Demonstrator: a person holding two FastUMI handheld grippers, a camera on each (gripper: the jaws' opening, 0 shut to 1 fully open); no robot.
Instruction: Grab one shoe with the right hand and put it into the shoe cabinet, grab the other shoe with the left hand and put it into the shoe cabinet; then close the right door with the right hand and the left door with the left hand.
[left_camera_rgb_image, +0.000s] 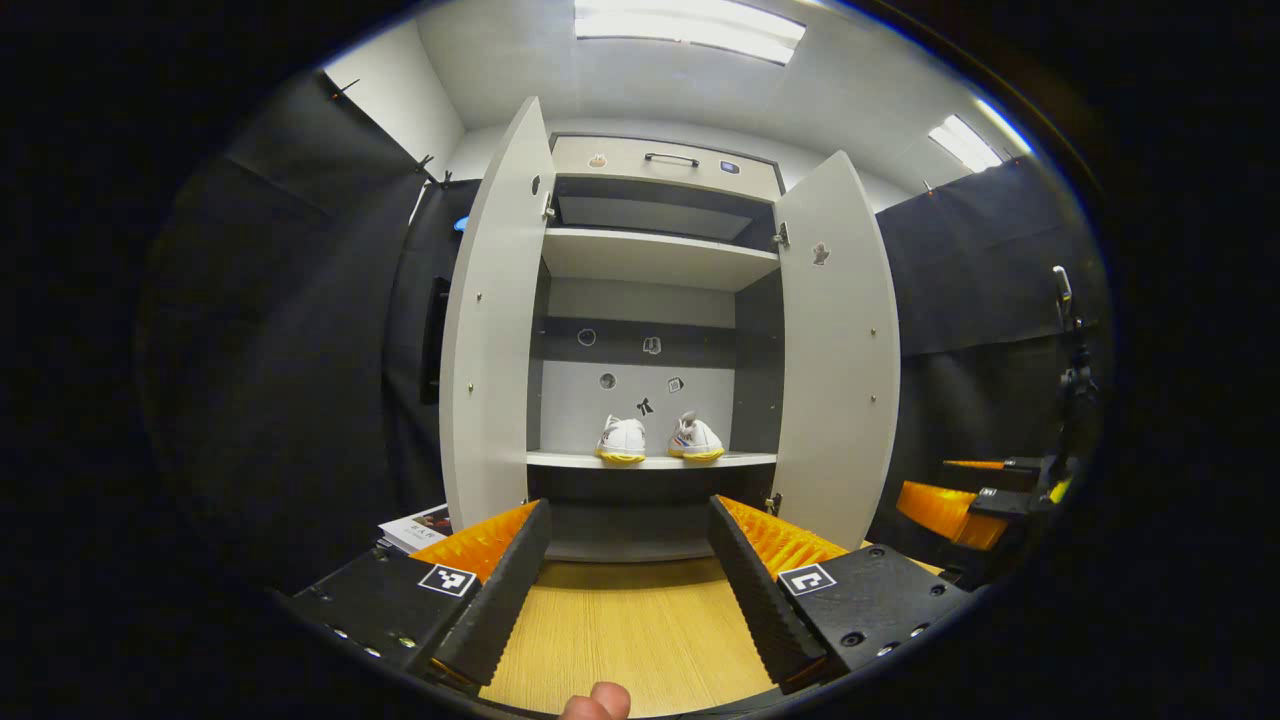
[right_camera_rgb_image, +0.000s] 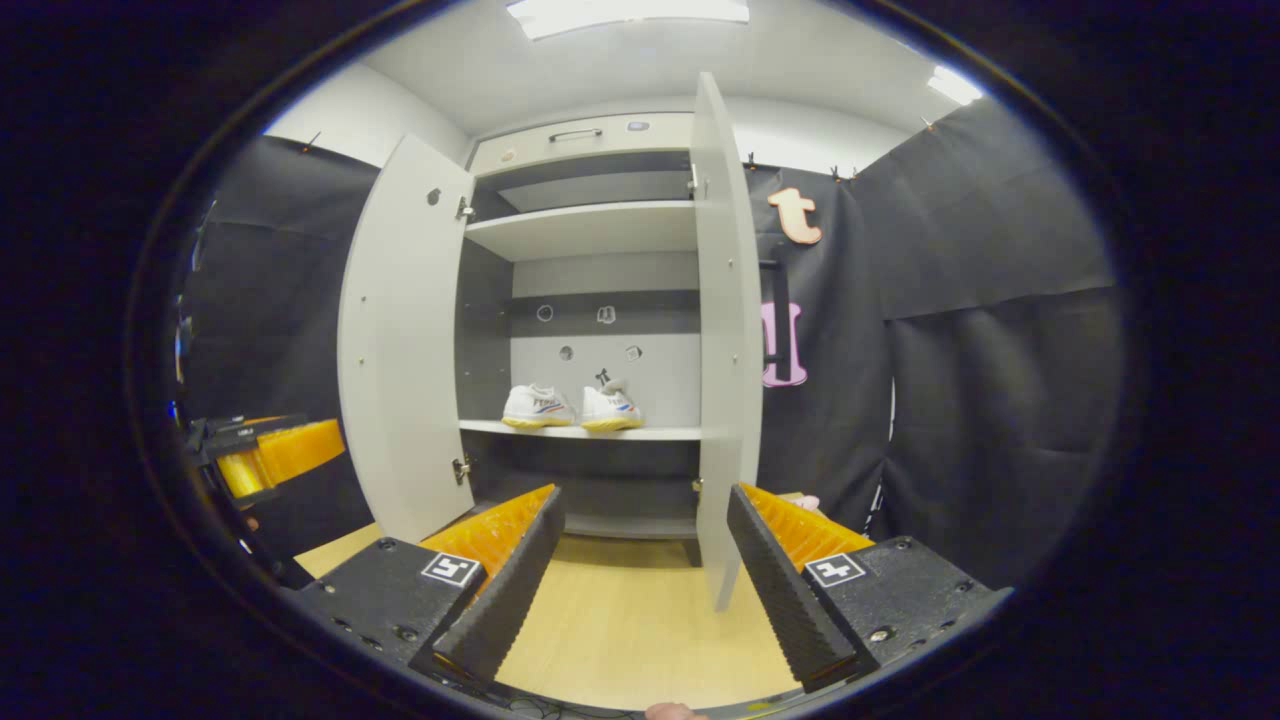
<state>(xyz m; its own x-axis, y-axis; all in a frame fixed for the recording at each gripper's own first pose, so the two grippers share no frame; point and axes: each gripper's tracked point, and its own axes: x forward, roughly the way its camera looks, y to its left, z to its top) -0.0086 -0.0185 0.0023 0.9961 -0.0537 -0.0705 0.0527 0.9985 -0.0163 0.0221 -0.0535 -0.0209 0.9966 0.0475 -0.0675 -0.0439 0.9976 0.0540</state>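
A pale wood-grain floor (left_camera_rgb_image: 640, 620) lay in front. Ceiling lights (left_camera_rgb_image: 690, 30) were lit overhead. A stack of magazines (left_camera_rgb_image: 415, 527) rested low at left. A tripod stand (left_camera_rgb_image: 1075, 380) stood at right by the dark cloth wall (right_camera_rgb_image: 1000, 380).
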